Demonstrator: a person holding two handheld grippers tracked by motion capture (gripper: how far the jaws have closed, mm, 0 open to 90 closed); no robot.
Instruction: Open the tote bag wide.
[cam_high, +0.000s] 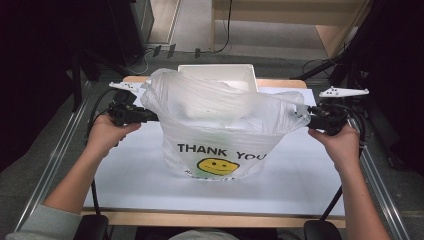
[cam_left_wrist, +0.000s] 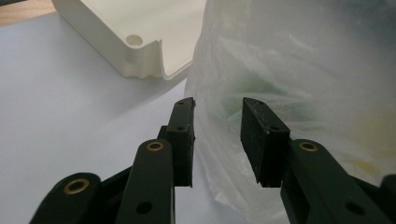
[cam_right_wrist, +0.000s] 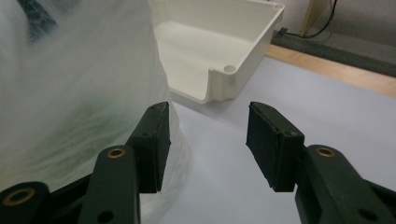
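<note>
A white plastic bag (cam_high: 220, 125) printed "THANK YOU" with a yellow smiley stands on the white table mat (cam_high: 305, 185), with something pale and greenish inside. My left gripper (cam_high: 150, 116) is level at the bag's left side, my right gripper (cam_high: 310, 116) at its right side. In the left gripper view the gripper (cam_left_wrist: 217, 105) has its jaws apart, and the bag's film (cam_left_wrist: 303, 70) lies in and behind the gap; the pads do not press it. In the right gripper view the gripper (cam_right_wrist: 208, 109) is open with bare mat in the gap, and the bag (cam_right_wrist: 70, 84) lies against the outside of its left finger (cam_right_wrist: 152, 140).
A cream plastic bin (cam_high: 217, 75) stands just behind the bag at the table's far edge, also seen as the bin (cam_left_wrist: 116, 28) and the bin (cam_right_wrist: 210, 42). Metal rails (cam_high: 55, 160) run along both sides of the table. Cables lie on the floor beyond.
</note>
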